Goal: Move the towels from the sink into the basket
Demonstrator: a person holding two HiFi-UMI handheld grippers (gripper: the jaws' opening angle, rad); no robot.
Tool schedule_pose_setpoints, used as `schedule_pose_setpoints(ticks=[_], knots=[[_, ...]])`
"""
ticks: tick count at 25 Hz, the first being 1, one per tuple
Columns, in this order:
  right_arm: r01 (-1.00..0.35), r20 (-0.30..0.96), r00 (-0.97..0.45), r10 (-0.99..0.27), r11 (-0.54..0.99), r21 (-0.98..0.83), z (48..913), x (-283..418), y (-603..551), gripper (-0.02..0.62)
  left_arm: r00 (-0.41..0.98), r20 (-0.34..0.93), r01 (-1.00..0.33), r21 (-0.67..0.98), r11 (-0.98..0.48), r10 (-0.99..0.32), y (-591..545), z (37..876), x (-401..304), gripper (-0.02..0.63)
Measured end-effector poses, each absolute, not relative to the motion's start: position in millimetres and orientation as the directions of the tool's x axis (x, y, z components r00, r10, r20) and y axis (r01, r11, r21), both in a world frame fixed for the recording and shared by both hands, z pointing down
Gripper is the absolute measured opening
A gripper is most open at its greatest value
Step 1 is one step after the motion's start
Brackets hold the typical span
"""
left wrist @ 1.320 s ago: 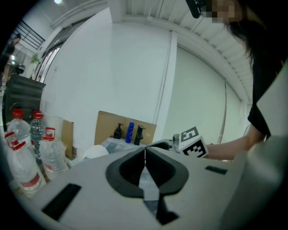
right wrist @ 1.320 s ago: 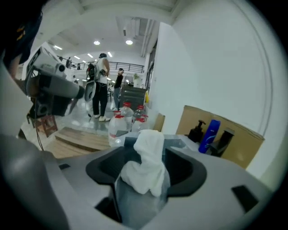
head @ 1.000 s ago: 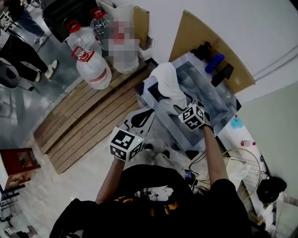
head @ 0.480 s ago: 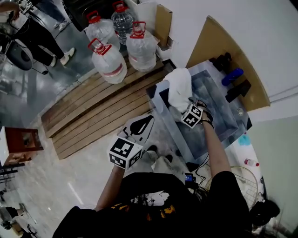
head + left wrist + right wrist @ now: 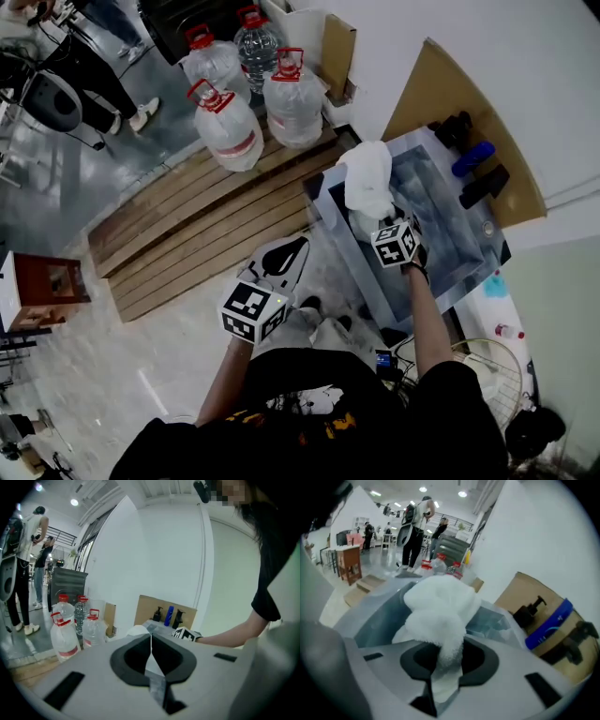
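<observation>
sink [image 5: 448,232]: a grey basin against the wall; every place below is reckoned from it.
towel [image 5: 367,178]: white and bunched, heaped at the sink's left end and rising above its rim. One fold runs down toward the sink's near side.
right tool [image 5: 446,663]: over the sink's near-left part, angled down into it. Its jaws have just been closing and now pinch that fold of the towel between the pads.
why this grip: probably because soft cloth needs only one fold caught, and the rest should trail when it is lifted.
left tool [image 5: 151,656]: clenched on nothing, held on the sink's near side and well apart from it. It is likely parked there to stay clear of the working arm.
basket [image 5: 502,375]: what seems to be a wire one, off the sink's near-right corner and well apart from the towel.
step: grip made, lift not yet begun.
risk: the pinch takes little cloth and could slip. The trailing bulk might drag on the sink's rim.
</observation>
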State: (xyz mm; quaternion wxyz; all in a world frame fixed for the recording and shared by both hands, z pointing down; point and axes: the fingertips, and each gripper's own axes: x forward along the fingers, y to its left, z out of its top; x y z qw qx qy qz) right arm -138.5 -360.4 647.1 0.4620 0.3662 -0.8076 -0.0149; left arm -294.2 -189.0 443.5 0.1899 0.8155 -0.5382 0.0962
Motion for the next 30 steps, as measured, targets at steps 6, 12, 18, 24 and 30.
schedule_pose_setpoints(ticks=[6, 12, 18, 24, 30], knots=[[-0.736, 0.534, -0.346, -0.771, 0.577, 0.355, 539.1, -130.3, -341.0, 0.081, 0.473, 0.326, -0.880, 0.205, -0.428, -0.818, -192.8, 433.9, -285.2, 0.010], [-0.832, 0.338, -0.343, -0.876, 0.451, 0.323, 447.2, -136.8, -319.1, 0.076, 0.573, 0.274, -0.819, 0.190, -0.541, -0.772, -199.3, 414.8, -265.8, 0.011], [-0.901, 0.147, -0.270, -0.952, 0.303, 0.310, 361.4, -114.0, -287.8, 0.075, 0.653, 0.225, -0.758, 0.179, -0.628, -0.723, -201.5, 400.6, -256.8, 0.011], [-0.947, -0.003, -0.154, -0.988, 0.147, 0.285, 297.5, -64.4, -250.7, 0.075, 0.727, 0.189, -0.686, 0.184, -0.704, -0.660, -206.0, 392.8, -233.5, 0.011], [-0.973, -0.111, -0.038, -0.993, 0.011, 0.231, 256.0, -10.1, -208.3, 0.075, 0.821, 0.147, -0.571, 0.179, -0.801, -0.552, -201.9, 379.1, -178.5, 0.011]])
